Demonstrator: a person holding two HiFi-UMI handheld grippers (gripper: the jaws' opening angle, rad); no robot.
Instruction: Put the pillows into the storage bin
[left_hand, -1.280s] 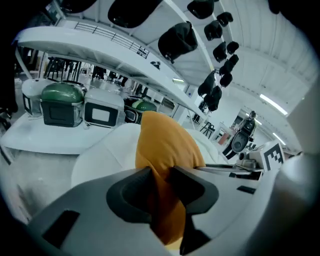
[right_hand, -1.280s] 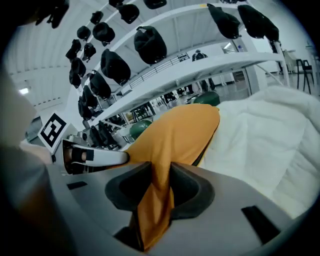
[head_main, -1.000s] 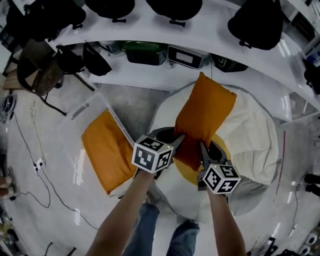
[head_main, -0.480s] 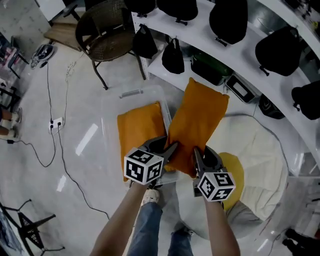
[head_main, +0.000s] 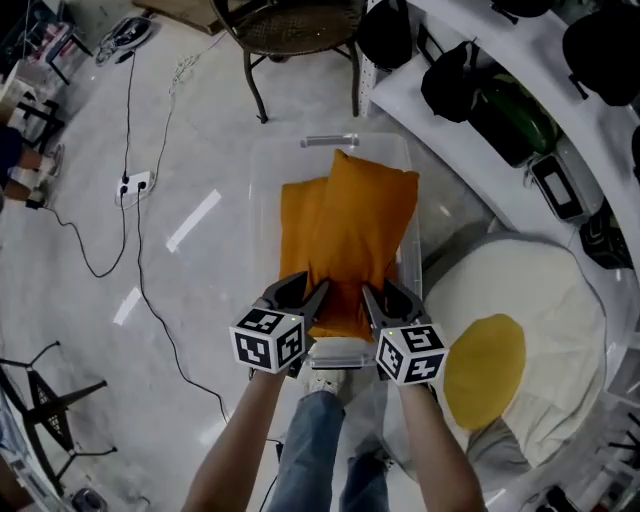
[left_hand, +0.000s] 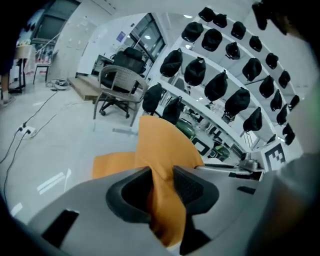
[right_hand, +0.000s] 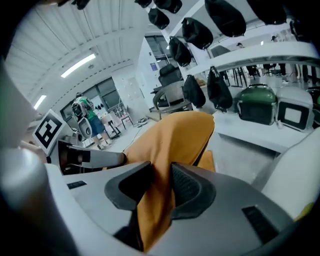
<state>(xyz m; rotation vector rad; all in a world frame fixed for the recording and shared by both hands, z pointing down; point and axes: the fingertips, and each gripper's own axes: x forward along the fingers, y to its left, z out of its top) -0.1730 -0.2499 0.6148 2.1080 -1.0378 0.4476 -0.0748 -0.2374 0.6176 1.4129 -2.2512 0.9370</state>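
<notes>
The held pillow is orange and oblong. In the head view its long axis runs away from us, from its near edge at our tools to its far corners close to the storage bin's far end. It hangs over the storage bin, tilted slightly to the right, and covers most of the bin's right half. Below it and to its left the second pillow, also orange, lies flat inside the bin with its long axis the same way. We cannot tell whether the two pillows touch.

The left tool is clamped on the near left corner of the held pillow. In the left gripper view the cloth is pinched into a fold between the ribbed pads. The right tool is clamped the same way on the near right corner. Each tool bears a cube with black-and-white square markers.

The clear bin stands on the pale floor, its long axis pointing away from us. A chair stands beyond it, a round white cushion with a yellow centre lies to the right, and a power strip lies to the left.
</notes>
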